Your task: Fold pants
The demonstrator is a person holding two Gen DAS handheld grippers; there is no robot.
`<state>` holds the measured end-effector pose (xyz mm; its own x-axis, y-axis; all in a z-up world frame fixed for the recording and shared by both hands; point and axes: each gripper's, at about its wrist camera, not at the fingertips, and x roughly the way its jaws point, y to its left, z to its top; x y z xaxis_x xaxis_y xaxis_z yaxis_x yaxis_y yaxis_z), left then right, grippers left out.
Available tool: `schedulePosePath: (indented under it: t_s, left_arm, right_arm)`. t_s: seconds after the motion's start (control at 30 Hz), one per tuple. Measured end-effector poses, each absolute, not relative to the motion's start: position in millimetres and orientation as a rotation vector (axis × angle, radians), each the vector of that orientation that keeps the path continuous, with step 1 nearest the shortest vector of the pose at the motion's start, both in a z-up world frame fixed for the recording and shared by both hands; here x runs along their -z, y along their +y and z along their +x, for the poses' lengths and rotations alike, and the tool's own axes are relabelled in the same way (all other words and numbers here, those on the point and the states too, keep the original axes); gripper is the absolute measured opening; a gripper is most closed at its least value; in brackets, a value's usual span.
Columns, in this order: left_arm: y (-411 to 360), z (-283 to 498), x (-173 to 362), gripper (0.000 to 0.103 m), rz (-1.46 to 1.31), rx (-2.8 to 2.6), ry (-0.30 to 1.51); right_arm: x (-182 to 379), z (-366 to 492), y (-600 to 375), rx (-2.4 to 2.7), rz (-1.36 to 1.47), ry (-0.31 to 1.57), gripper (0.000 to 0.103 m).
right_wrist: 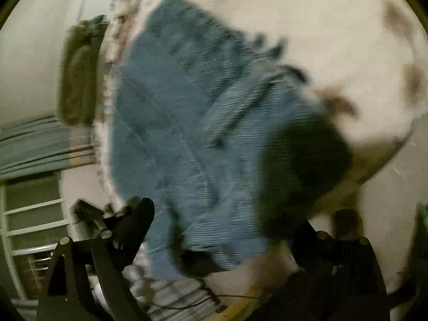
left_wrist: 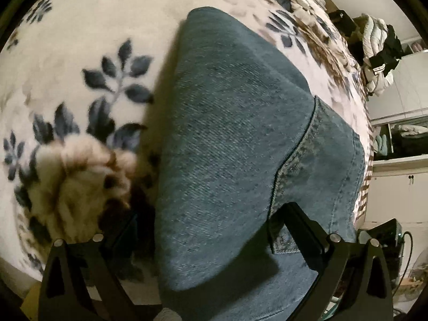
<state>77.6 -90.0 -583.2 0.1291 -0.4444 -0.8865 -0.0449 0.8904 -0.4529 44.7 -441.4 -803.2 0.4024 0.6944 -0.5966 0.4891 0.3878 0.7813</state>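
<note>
Blue denim pants (left_wrist: 227, 139) lie on a cream floral blanket (left_wrist: 80, 40), a leg running away from me in the left wrist view. My left gripper (left_wrist: 211, 230) stands wide apart with the denim lying between its fingers (left_wrist: 302, 227); the left finger is behind the fabric's edge. In the right wrist view the pants (right_wrist: 187, 120) are blurred by motion, with the waist and belt loops to the right. My right gripper (right_wrist: 222, 222) stands wide apart over the near edge of the denim, its left finger (right_wrist: 139, 219) beside the fabric.
A pile of clothes (left_wrist: 379, 50) and white cabinets (left_wrist: 401, 101) stand beyond the bed's right edge. In the right wrist view a dark cushion (right_wrist: 77, 72), a grey curtain (right_wrist: 34, 147) and a white rail (right_wrist: 32, 224) lie left of the bed.
</note>
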Motion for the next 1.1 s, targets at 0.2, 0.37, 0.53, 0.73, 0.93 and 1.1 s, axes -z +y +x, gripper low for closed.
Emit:
schedulePosePath:
  t_s: [0.2, 0.37, 0.53, 0.73, 0.93, 1.1]
  left_arm:
    - [-92, 81, 586, 0.103, -0.425, 0.308, 1.416]
    - [-92, 84, 587, 0.103, -0.480, 0.303, 1.399]
    - [-80, 80, 583, 0.088, -0.577, 0.343, 1.332]
    - [-78, 71, 558, 0.031, -0.576, 0.361, 1.276]
    - [-76, 63, 501, 0.022, -0.569, 0.374, 1.201]
    - [-76, 73, 447, 0.020, -0.576, 0.368, 1.161]
  right_arm:
    - [813, 66, -425, -0.163, 1.162, 1.279, 0.094]
    - [810, 62, -430, -0.156, 1.264, 1.194, 0.079]
    - [811, 71, -423, -0.169, 1.197, 1.183, 0.057]
    - [799, 83, -413, -0.122, 1.158, 1.200, 0.039]
    - [750, 105, -406, -0.135, 1.100, 1.186, 0.034]
    - [694, 124, -405, -0.194, 1.057, 1.174, 0.033]
